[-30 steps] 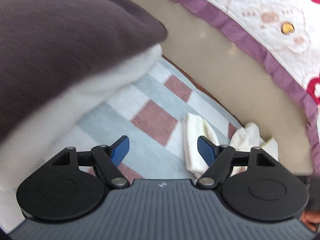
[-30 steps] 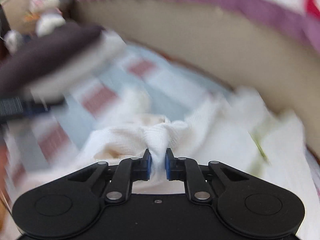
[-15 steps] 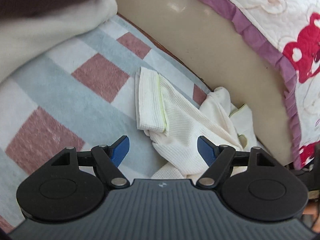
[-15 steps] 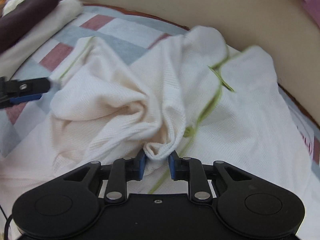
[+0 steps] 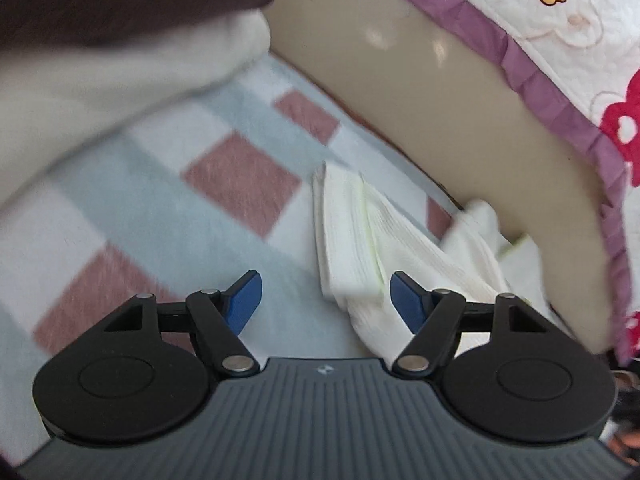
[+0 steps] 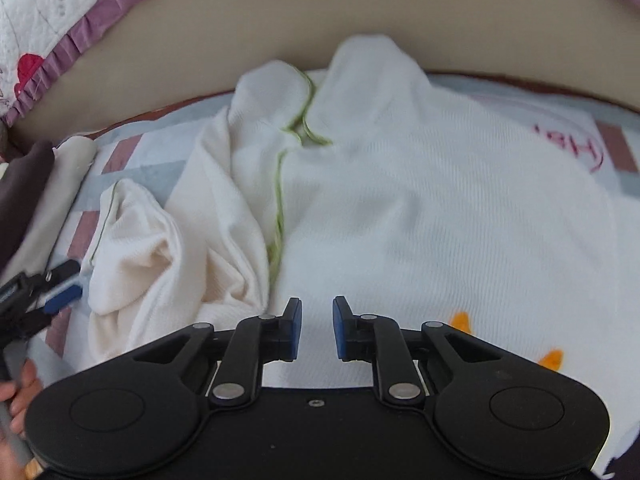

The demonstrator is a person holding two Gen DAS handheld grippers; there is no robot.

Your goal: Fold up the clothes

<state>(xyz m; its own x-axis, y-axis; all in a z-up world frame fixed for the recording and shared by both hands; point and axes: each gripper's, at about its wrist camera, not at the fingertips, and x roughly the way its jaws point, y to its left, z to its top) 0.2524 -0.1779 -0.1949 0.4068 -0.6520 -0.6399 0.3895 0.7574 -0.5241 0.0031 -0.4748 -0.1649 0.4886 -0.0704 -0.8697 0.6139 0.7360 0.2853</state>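
One white garment (image 6: pixel 420 208) is spread on the checked blanket (image 5: pixel 160 216).
Left gripper (image 5: pixel 326 300) is spread wide, right gripper (image 6: pixel 317 328) parted narrowly; nothing is gripped.

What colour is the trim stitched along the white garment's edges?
Light green on the white garment; clearest in the right wrist view.

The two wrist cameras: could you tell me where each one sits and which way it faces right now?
Left wrist: sits on the left gripper, angled down at the checked blanket and a sleeve of the white garment; its own open fingers show.
Right wrist: sits on the right gripper, angled down over the garment's body; its fingers stand slightly apart with nothing gripped, and a hand shows at the left edge.
Shared: the garment, the blanket, the quilt, the folded pile, and the left gripper.
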